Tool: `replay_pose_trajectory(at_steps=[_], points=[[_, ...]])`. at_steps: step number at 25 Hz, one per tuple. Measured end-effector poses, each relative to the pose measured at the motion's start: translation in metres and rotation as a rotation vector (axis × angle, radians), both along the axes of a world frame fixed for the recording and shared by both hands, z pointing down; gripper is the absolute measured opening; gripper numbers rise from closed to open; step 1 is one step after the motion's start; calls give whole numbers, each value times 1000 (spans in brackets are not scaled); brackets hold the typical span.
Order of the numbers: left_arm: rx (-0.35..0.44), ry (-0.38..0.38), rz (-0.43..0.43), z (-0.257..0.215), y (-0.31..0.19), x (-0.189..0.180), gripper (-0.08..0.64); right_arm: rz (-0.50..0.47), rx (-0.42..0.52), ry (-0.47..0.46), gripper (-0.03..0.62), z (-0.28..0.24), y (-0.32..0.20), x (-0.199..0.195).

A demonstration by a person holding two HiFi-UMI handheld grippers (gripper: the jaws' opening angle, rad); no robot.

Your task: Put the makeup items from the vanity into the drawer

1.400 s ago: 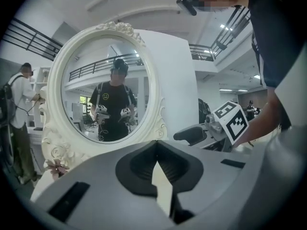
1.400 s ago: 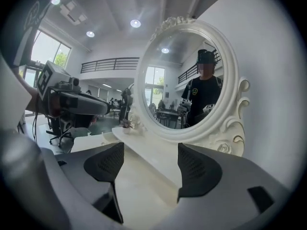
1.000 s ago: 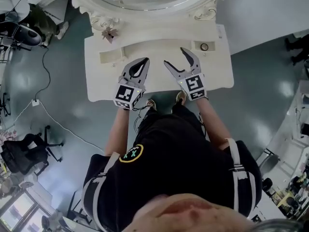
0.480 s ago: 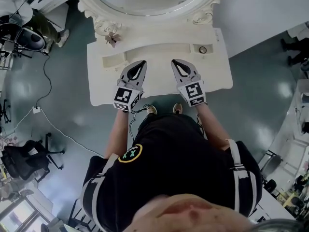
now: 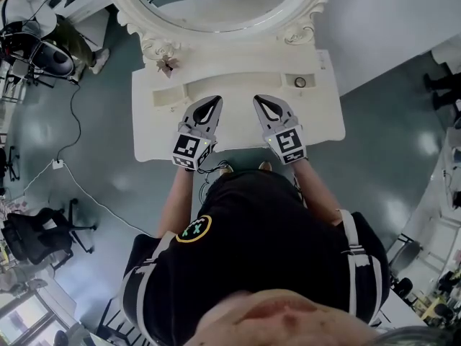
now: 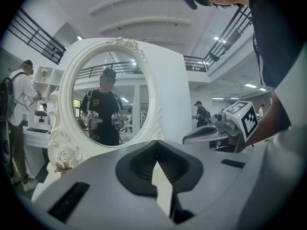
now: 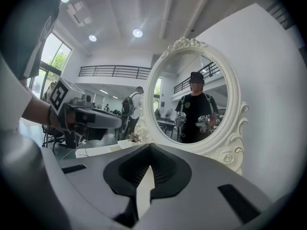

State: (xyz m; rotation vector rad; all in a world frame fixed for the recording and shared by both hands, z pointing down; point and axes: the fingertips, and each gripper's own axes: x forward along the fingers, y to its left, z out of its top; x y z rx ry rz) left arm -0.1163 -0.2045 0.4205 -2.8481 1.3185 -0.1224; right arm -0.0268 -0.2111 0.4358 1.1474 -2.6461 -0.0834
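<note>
The white vanity (image 5: 151, 121) stands under an oval mirror (image 5: 216, 2). A small round item (image 5: 300, 82) lies on its back right part, and a dried flower sprig (image 5: 168, 65) on the back left. My left gripper (image 5: 215, 100) hovers over the front middle of the top, shut and empty. My right gripper (image 5: 257, 99) is beside it, also shut with nothing between the jaws. In the left gripper view the gripper (image 6: 155, 145) faces the mirror (image 6: 110, 99). The right gripper view shows its gripper (image 7: 148, 147) facing the mirror (image 7: 194, 97) too. No open drawer shows.
A long shallow recess (image 5: 173, 92) runs along the vanity's back left. A black office chair (image 5: 32, 233) and a cable (image 5: 72, 168) are on the floor at left. A white wall (image 5: 389, 20) stands at right. People stand in the background (image 6: 17, 104).
The right gripper's jaws, wide open a second ago, have shut on nothing. Both grippers stay over the vanity's front; the head view has shifted slightly.
</note>
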Motion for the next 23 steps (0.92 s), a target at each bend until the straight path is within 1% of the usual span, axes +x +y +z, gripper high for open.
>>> replay_pose_trajectory(at_steps=[6,11,23], points=[[5,3,-1,-3,0,6,18,-17,7,-13,20,-6,-1,0],[9,3,-7,-4,0,4,18,-24,16,-11,18,-7,-1,-5],[9,1,0,-6,2,5,18,-19,18,-3,20,-11,-1,-4]])
